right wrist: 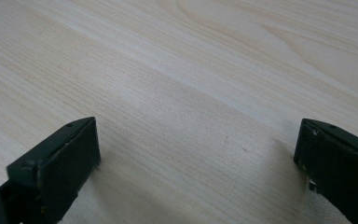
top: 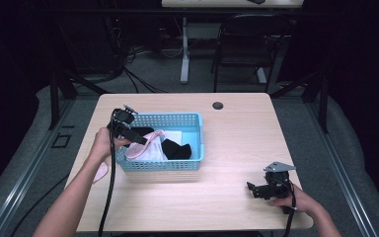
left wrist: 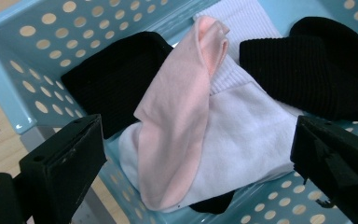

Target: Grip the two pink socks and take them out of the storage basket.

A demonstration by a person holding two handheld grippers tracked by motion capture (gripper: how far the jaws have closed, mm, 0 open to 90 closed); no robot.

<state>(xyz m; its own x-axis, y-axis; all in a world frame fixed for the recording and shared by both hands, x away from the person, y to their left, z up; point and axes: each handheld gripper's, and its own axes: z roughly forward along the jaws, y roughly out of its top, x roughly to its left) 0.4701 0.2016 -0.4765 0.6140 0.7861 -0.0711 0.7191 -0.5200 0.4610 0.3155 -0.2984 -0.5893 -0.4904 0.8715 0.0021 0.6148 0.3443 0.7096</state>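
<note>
At the left, the left gripper (top: 139, 138) hangs over the blue basket (top: 197, 143), fingers (left wrist: 60, 163) spread wide and empty above a pink sock (left wrist: 177, 126) draped on white and black socks. At the right, the right gripper (top: 252, 189) rests low on the bare tabletop (top: 237, 128), fingers wide apart

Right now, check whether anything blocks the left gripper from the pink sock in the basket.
Nothing visible does. The left gripper hangs open over the blue basket, and the pink sock lies on top of the white cloth, uncovered between the jaws.
</note>
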